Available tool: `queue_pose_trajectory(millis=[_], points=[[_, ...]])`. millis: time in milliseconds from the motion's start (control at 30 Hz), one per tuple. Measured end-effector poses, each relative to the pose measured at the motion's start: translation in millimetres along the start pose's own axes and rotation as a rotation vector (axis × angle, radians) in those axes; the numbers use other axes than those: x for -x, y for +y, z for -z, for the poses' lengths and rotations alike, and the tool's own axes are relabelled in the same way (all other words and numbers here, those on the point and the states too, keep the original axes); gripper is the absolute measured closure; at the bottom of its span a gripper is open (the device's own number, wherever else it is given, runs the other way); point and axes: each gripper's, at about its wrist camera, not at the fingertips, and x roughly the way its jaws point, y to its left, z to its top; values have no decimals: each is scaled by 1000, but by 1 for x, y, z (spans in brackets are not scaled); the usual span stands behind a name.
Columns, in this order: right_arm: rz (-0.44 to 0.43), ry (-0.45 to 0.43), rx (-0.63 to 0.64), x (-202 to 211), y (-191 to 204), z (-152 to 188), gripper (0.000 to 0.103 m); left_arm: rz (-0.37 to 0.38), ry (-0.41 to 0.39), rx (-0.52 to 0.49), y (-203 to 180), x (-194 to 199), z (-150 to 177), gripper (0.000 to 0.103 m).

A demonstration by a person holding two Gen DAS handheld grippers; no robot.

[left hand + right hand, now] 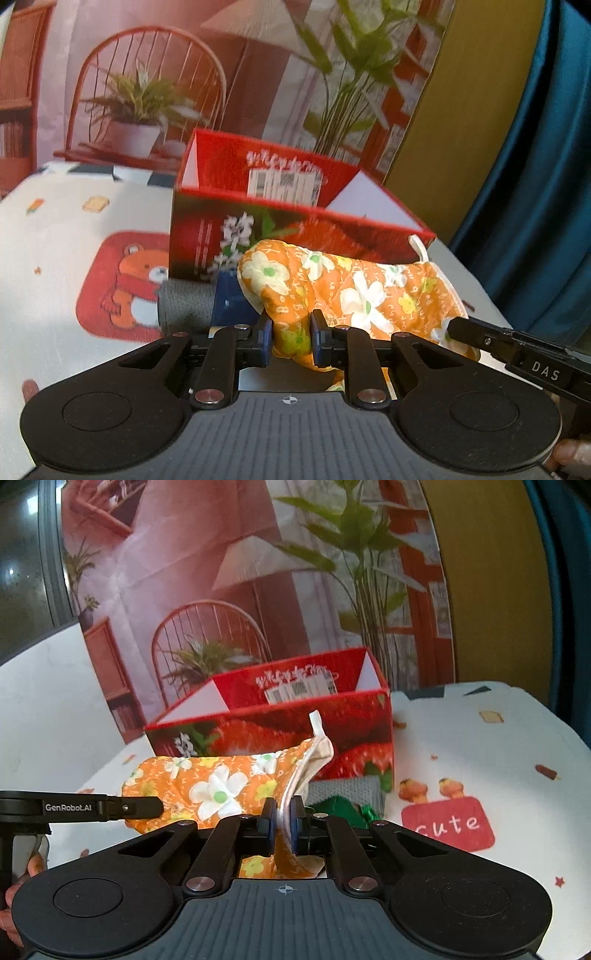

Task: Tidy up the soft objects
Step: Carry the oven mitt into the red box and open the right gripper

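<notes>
An orange oven mitt (343,291) with white flowers hangs in front of the open red strawberry box (295,221). My left gripper (291,339) is shut on the mitt's thumb end. My right gripper (282,819) is shut on the mitt's white-trimmed cuff (306,771); the mitt (207,790) stretches to the left in that view. The right gripper's finger shows in the left wrist view (480,336), and the left gripper's finger shows in the right wrist view (136,806). The box (280,723) stands just behind the mitt.
A grey rolled cloth (184,306) and a blue item (232,299) lie against the box front. In the right wrist view a grey knit piece (343,794) and green fabric (336,810) lie by the box. The cartoon-print tablecloth (480,760) covers the table.
</notes>
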Motion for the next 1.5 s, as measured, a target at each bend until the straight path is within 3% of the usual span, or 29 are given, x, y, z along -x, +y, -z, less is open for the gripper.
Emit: queue_pose_trajectory(millis=[400,600,700,933,1133,1300,1500], points=[[-38,-109,49,-2,5,-55,96,3,-120,-142,-26,12,-60,82],[-63,-142,88,-31,7,-92,96,-44,-139,-140,-18,-7,-90,82],[-92,-138,43,-54,4,-107,96,-73,-156,-147,-15,-19,-107,82],[-65,-167,68,-97,-1,-117,96,-124,-156,-214,-20,-57,-138,82],[-30,-136,-12,-140,-24,-126,96,-191,-95,-218,-19,-106,-156,82],[-11,-37,-1,-175,-36,-125,96,-228,82,-138,-5,-149,-155,82],[-7,58,-33,-193,-46,-113,96,-251,219,-137,3,-178,-147,82]])
